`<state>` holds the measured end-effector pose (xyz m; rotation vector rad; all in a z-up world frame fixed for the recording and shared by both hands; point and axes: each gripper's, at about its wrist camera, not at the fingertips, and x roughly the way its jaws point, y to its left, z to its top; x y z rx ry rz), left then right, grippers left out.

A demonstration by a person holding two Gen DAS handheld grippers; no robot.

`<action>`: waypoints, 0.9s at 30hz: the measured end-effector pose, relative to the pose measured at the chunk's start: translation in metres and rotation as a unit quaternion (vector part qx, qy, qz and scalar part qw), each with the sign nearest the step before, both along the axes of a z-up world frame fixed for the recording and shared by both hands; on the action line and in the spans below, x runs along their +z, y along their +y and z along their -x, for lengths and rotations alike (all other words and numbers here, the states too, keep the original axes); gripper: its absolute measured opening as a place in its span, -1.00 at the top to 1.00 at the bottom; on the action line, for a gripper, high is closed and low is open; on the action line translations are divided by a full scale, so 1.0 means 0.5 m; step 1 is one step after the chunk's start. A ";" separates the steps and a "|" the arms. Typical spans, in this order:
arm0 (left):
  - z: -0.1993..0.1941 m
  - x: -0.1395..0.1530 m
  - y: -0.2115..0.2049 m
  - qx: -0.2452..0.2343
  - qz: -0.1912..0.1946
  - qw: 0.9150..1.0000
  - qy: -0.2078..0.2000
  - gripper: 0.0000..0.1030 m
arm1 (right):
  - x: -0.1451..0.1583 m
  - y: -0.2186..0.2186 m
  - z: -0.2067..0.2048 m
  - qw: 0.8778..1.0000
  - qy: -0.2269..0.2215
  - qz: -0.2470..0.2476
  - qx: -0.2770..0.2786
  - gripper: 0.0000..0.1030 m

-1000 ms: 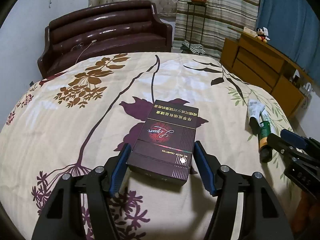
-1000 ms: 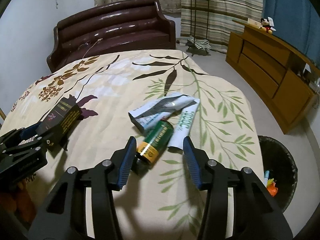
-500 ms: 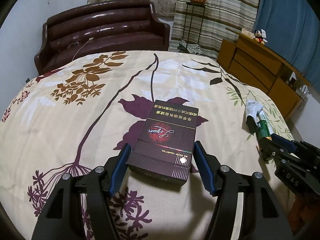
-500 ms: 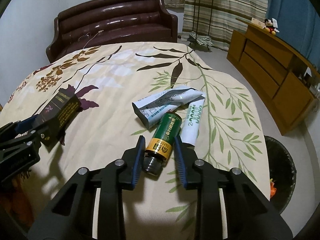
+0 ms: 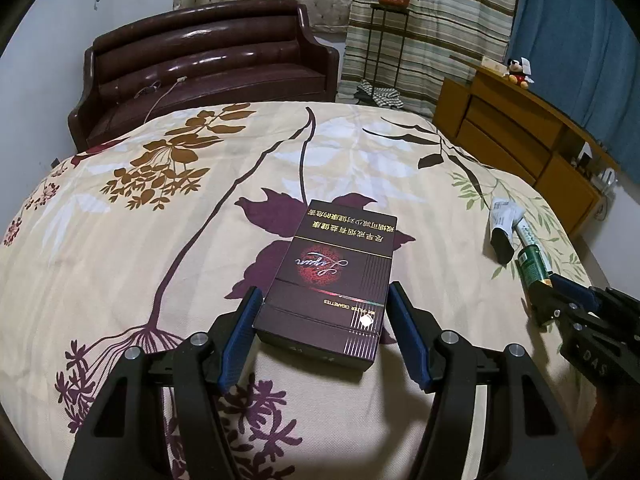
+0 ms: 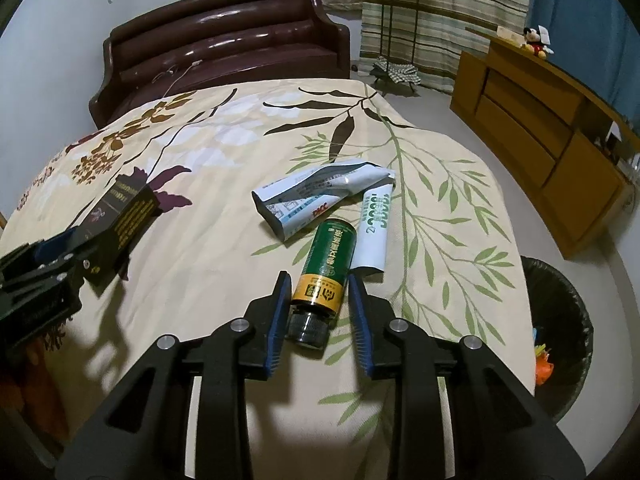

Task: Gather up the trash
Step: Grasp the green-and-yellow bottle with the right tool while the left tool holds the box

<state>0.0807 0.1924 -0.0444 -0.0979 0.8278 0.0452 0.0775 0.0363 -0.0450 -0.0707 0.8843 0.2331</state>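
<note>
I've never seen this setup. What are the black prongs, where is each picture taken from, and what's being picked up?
No robot here: a person holds a two-finger claw in each hand, each with a camera looking along its fingers. The left wrist view shows the left claw gripping a dark cigarette box on a floral bedspread. The right wrist view shows the right claw, jaws opening slightly, around a green bottle that lies beside a white tube and a crumpled carton. A black bin stands by the bed.
</note>
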 end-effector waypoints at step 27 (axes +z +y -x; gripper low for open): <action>0.011 0.008 -0.002 0.004 0.000 1.000 -0.012 -0.21 | 0.013 0.009 0.010 1.000 -0.014 -0.006 0.002 0.55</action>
